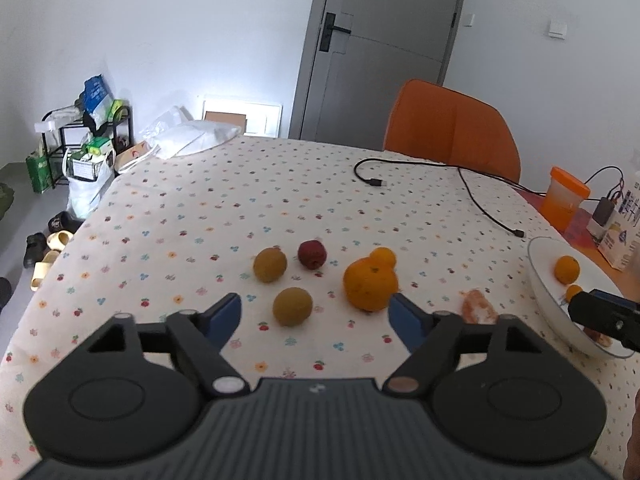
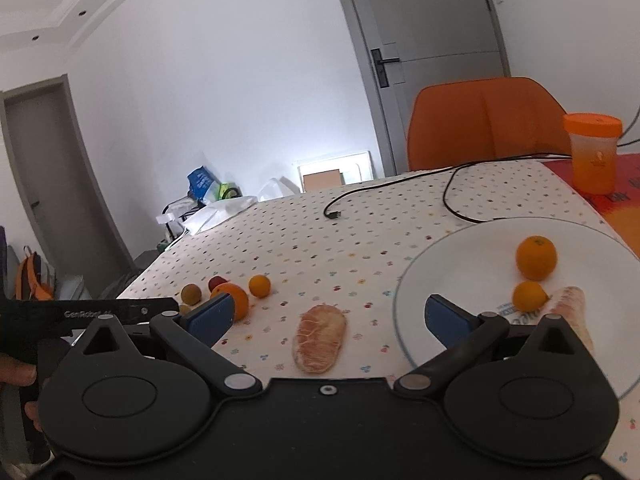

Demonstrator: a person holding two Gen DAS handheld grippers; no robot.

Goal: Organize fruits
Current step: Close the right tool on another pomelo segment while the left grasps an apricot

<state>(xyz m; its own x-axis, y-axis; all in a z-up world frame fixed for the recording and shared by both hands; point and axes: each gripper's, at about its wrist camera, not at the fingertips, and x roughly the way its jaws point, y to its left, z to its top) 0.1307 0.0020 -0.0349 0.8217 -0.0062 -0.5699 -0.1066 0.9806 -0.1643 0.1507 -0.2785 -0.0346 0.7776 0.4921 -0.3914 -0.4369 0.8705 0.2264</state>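
We see the table (image 1: 360, 208) under a flower-dotted cloth, and on it the white plate (image 2: 452, 264), which lies ahead of our right gripper (image 2: 338, 314); that gripper's right finger reaches over the plate's near rim. On the plate, beyond that finger, sit two oranges (image 2: 536, 258), the smaller one nearer, and a peeled segment (image 2: 570, 312) whose lower end the gripper body hides. Both of this gripper's blue-padded fingers (image 2: 210, 316) stand wide apart with nothing between them; another peeled citrus piece (image 2: 320, 338) lies on the cloth in the gap, untouched.

Our left gripper (image 1: 316, 314) is likewise spread and holding nothing. A big orange (image 1: 370, 280) rests just beyond its right fingertip, possibly touching it, with a small orange (image 1: 383, 257) behind. A kiwi (image 1: 292, 306) lies between the fingers, a second kiwi (image 1: 270, 265) and a dark red fruit (image 1: 312, 254) farther ahead.
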